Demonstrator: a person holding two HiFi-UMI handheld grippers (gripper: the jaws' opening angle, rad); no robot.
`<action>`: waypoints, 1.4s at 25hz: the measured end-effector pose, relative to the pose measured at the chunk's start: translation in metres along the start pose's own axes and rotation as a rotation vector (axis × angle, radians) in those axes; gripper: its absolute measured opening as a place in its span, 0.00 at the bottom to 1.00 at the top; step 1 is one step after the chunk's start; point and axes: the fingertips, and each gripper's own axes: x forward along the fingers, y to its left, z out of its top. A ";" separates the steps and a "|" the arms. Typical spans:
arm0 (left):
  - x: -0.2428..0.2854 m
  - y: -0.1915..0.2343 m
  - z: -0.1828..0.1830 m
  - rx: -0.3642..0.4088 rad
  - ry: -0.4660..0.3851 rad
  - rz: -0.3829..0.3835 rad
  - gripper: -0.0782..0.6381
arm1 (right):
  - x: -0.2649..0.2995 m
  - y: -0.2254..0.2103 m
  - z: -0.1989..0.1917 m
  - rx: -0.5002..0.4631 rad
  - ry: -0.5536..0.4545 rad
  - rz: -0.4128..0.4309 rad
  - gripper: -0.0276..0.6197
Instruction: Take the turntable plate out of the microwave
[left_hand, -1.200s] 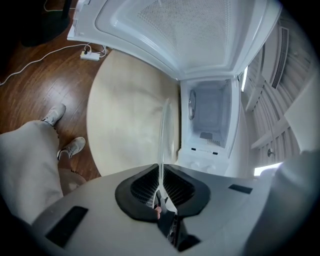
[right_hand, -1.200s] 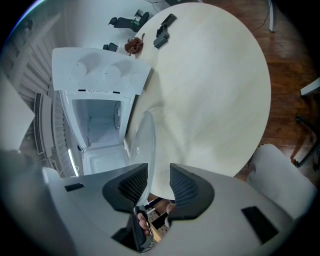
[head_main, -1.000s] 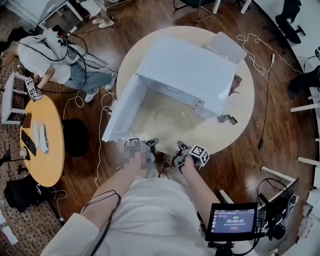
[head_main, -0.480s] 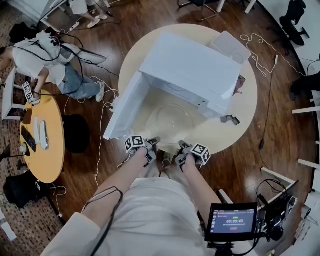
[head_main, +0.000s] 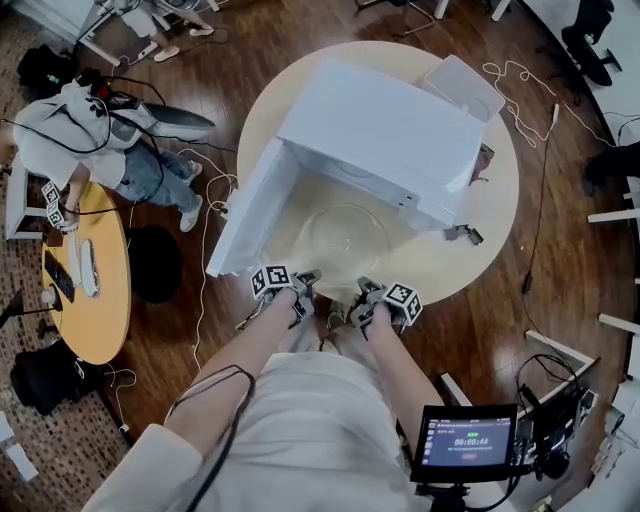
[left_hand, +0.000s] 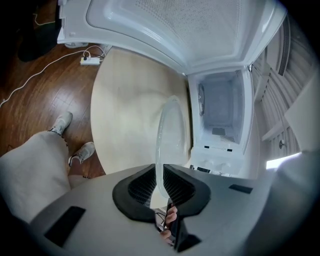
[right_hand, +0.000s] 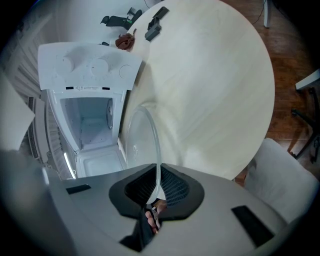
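Left tool (head_main: 306, 280) | right tool (head_main: 363, 290), just closing | both on 1 turntable plate (head_main: 345, 235)

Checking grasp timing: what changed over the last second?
The right gripper has just been closing its jaws, and they now pinch the near rim of the turntable plate. The left gripper barely shifted and grips the same rim. The plate is where it was on the table in front of the open microwave.
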 end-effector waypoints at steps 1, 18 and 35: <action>0.001 0.001 0.001 0.003 0.001 0.005 0.16 | 0.001 -0.001 0.000 0.001 -0.001 -0.002 0.09; 0.012 0.020 0.003 0.032 0.031 0.053 0.16 | 0.012 -0.016 0.003 -0.001 0.001 -0.031 0.09; 0.022 0.034 0.009 0.048 0.043 0.087 0.17 | 0.024 -0.026 0.005 0.030 0.010 -0.055 0.09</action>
